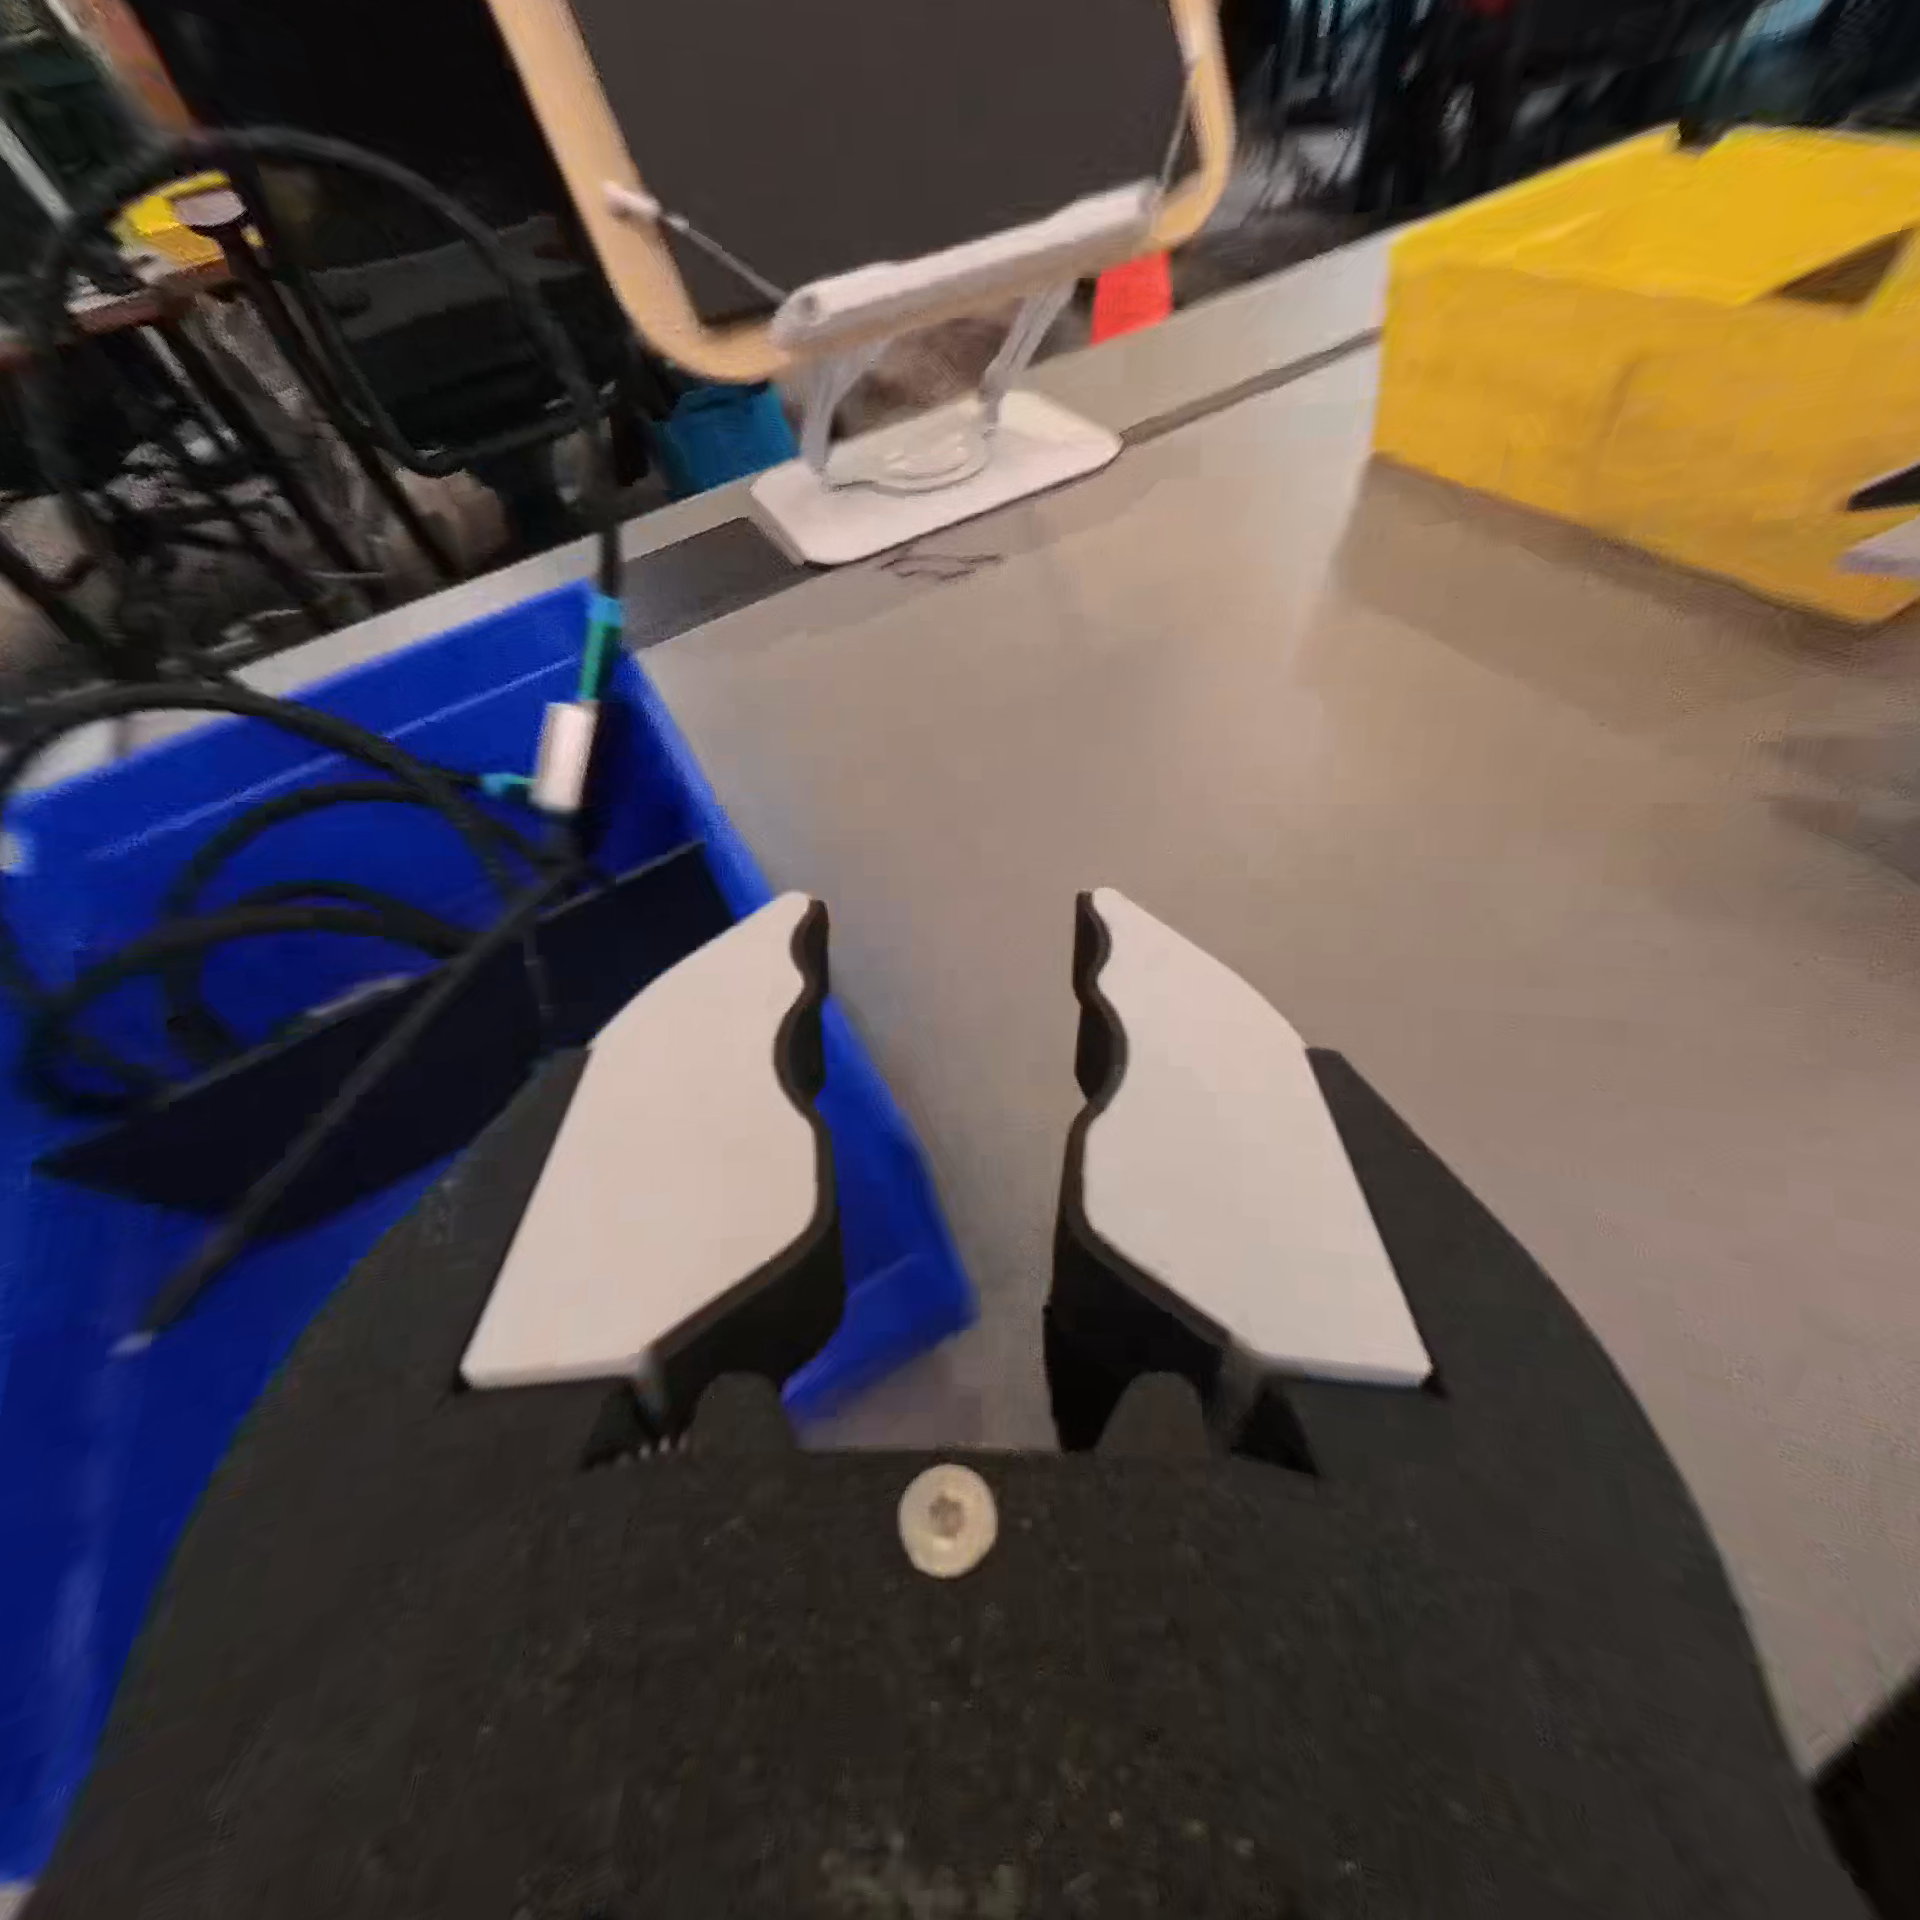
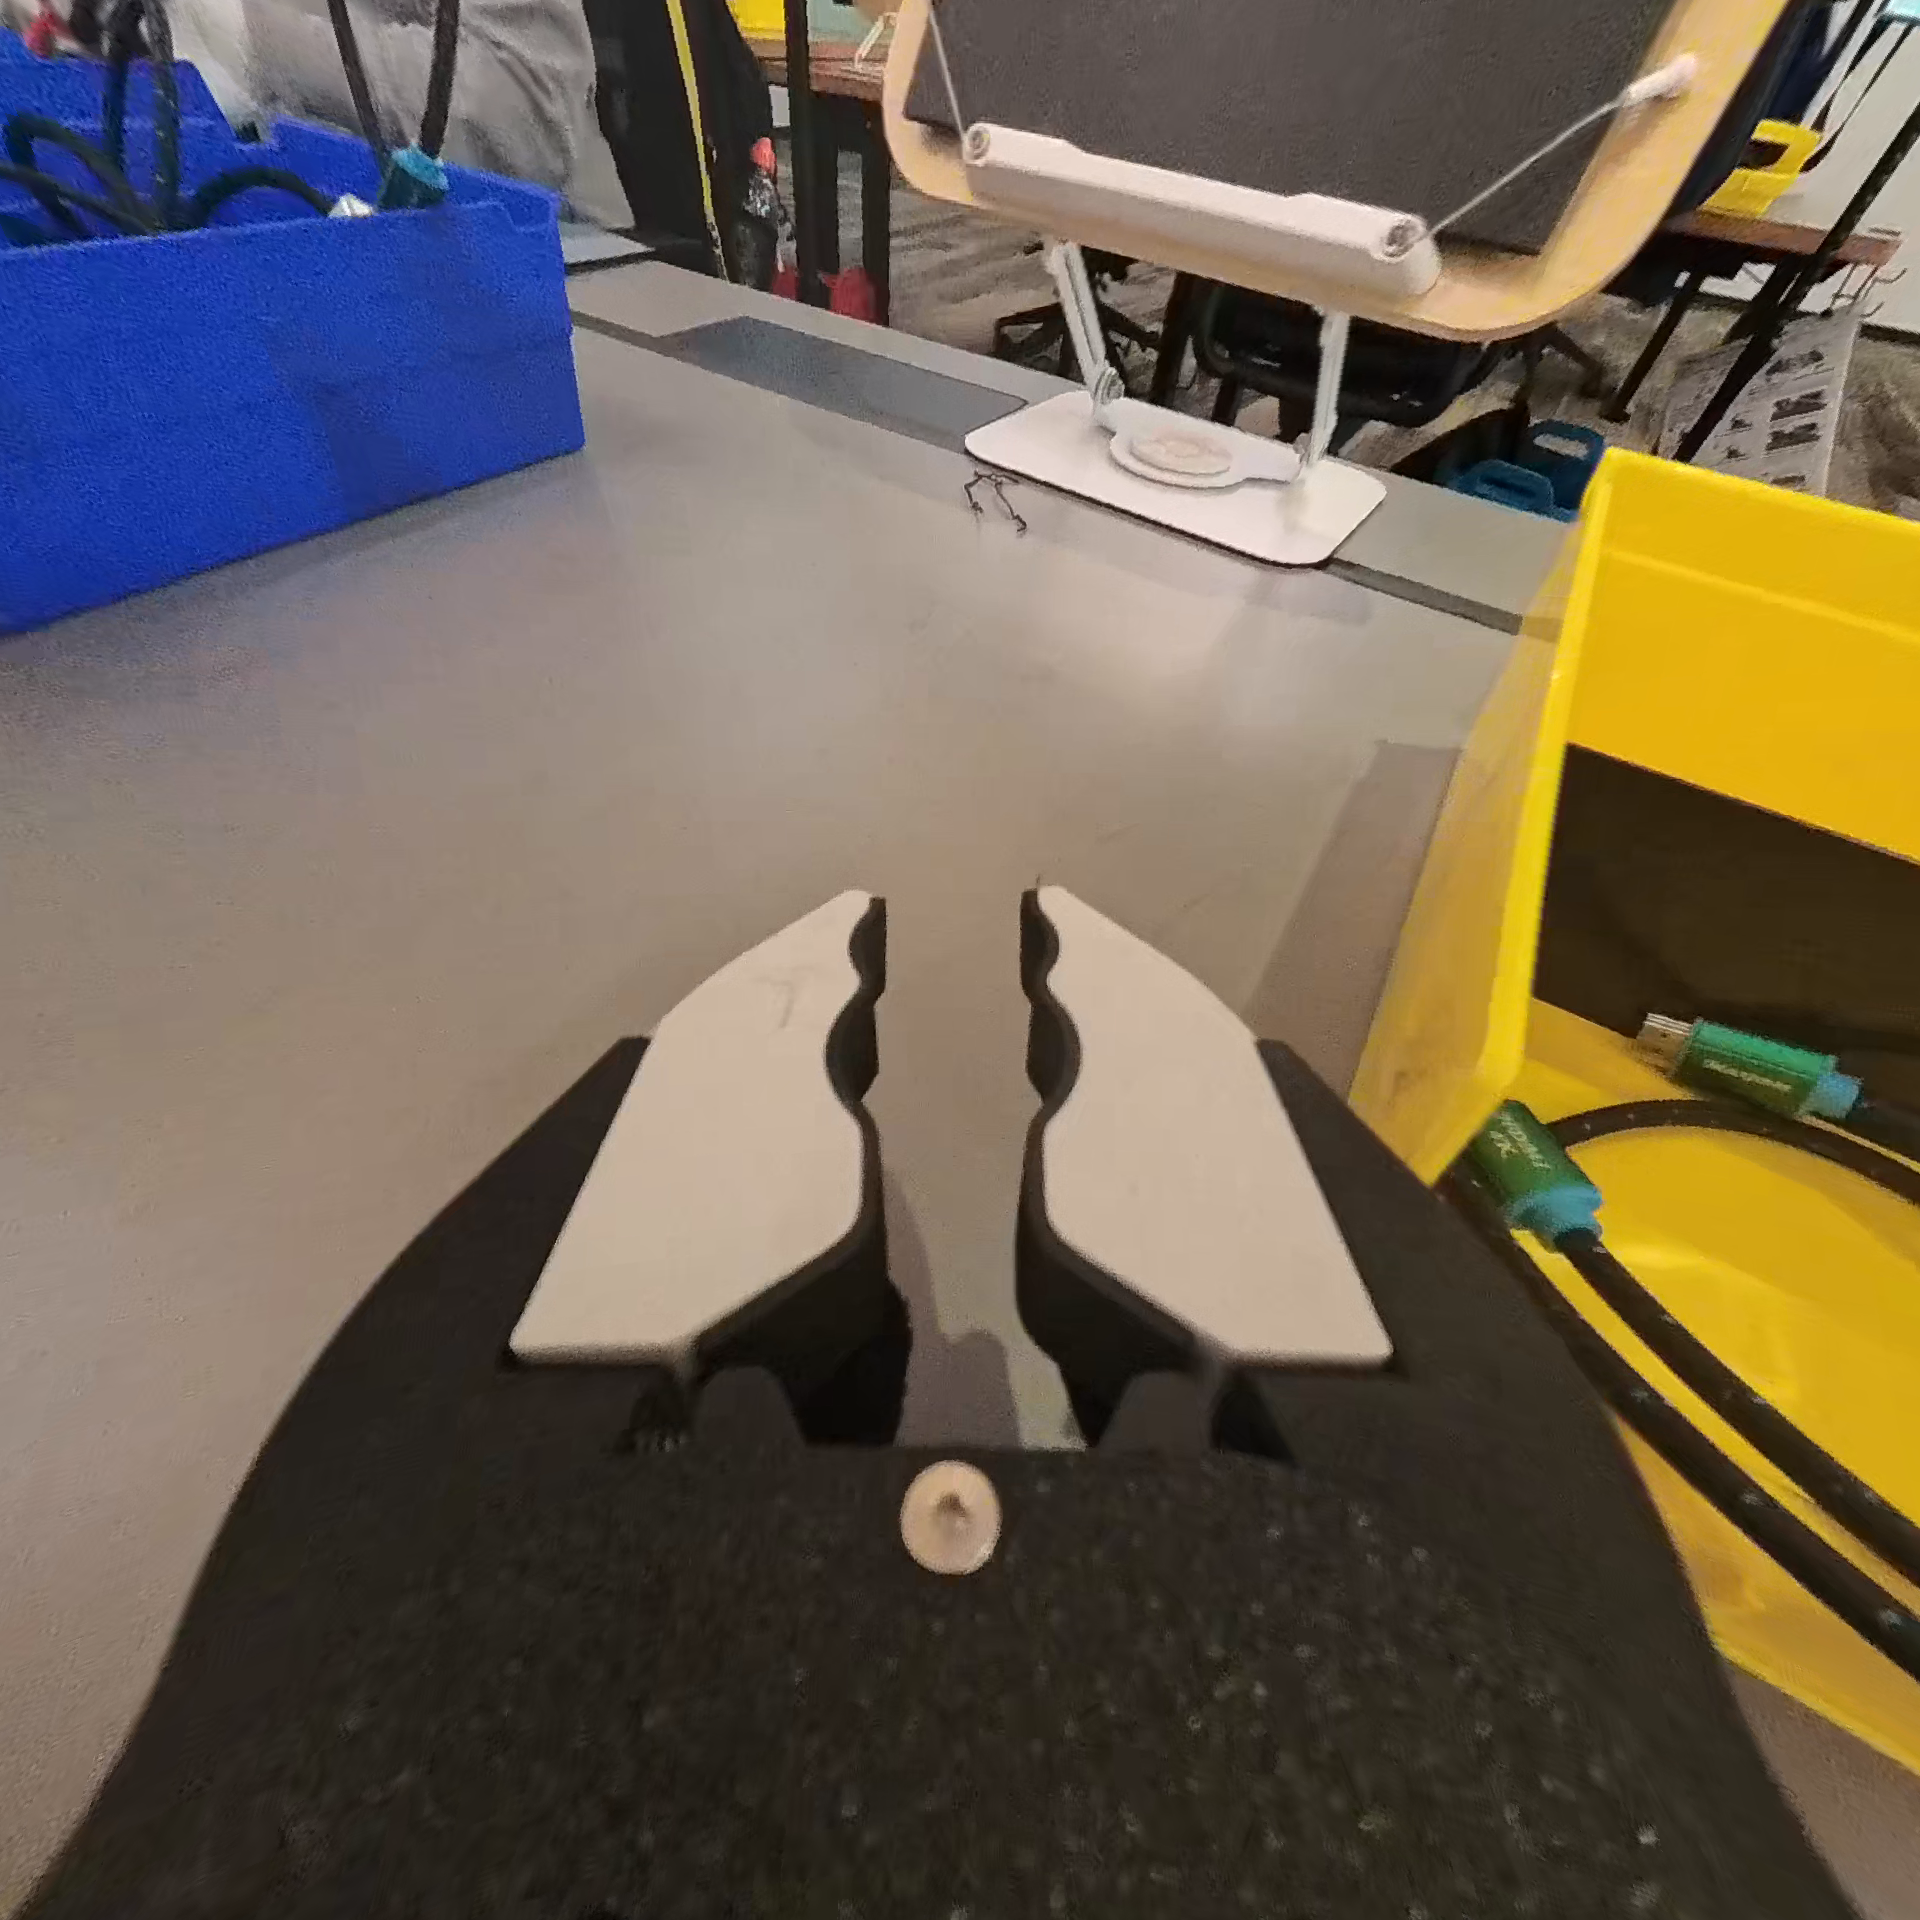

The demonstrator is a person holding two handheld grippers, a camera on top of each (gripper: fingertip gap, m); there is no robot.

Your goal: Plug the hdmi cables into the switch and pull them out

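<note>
Right gripper [image 2: 953, 904] – jaws parted, empty – hovers over the table [image 2: 520, 831]. Green HDMI plug [image 2: 1532, 1164] lies at four o'clock in the yellow bin [image 2: 1538, 831], nose toward eleven. Left gripper [image 1: 951, 904], likewise open and empty, sits farther off.

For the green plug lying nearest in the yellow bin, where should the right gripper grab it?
Grip the green plug across its flat metal shell, coming down from above with the right gripper. It lies flat near the yellow bin wall, its stiff braided cable trailing toward the camera.

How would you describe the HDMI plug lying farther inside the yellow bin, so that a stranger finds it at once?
Look at the yellow bin on the right side of the grey table. Two green plugs lie on its floor; take the farther green plug, near the dark back wall. Unlike the nearer green plug at the bin's edge, its metal tip shows.
</note>
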